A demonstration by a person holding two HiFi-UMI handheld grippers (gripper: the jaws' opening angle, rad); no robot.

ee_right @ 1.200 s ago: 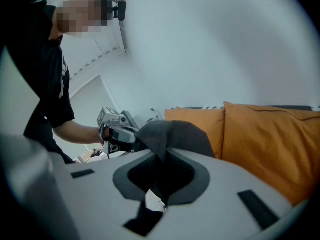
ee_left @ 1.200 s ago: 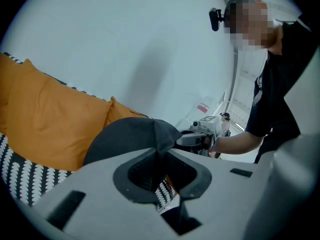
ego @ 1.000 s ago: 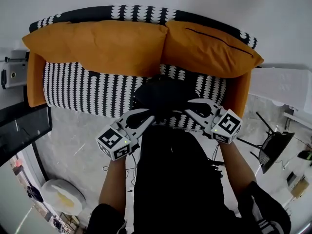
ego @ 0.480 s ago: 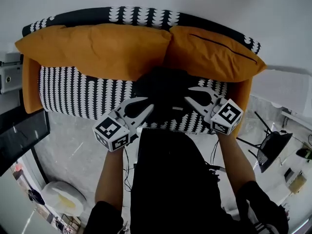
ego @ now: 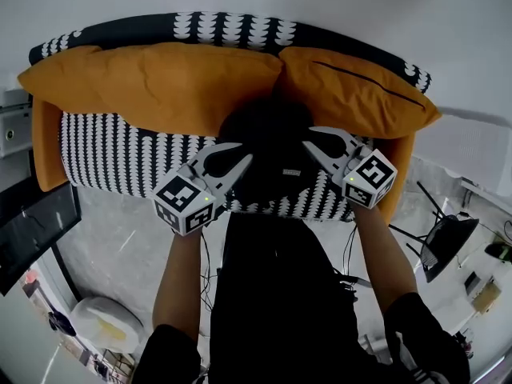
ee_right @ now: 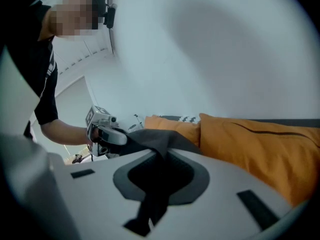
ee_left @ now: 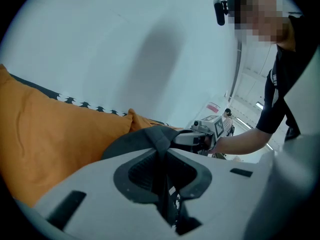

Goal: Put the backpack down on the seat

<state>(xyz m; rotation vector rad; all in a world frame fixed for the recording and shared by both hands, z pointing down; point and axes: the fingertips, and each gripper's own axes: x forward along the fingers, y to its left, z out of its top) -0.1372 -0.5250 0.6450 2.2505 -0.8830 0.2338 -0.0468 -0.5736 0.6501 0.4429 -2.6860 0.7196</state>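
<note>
Between your two grippers, the black backpack (ego: 270,142) is over the striped seat (ego: 112,154), right of its middle, just in front of the orange cushions (ego: 160,82). Your left gripper (ego: 244,153) has its jaws clamped on a fold of the backpack's left side. Your right gripper (ego: 308,139) pinches a fold on its right.

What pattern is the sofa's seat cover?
Black-and-white vertical stripes on the seat; head view shows it best.

Left gripper (ego: 240,152), right gripper (ego: 310,141) held forward, arms outstretched, jaws pinched on backpack (ego: 269,138)
</note>
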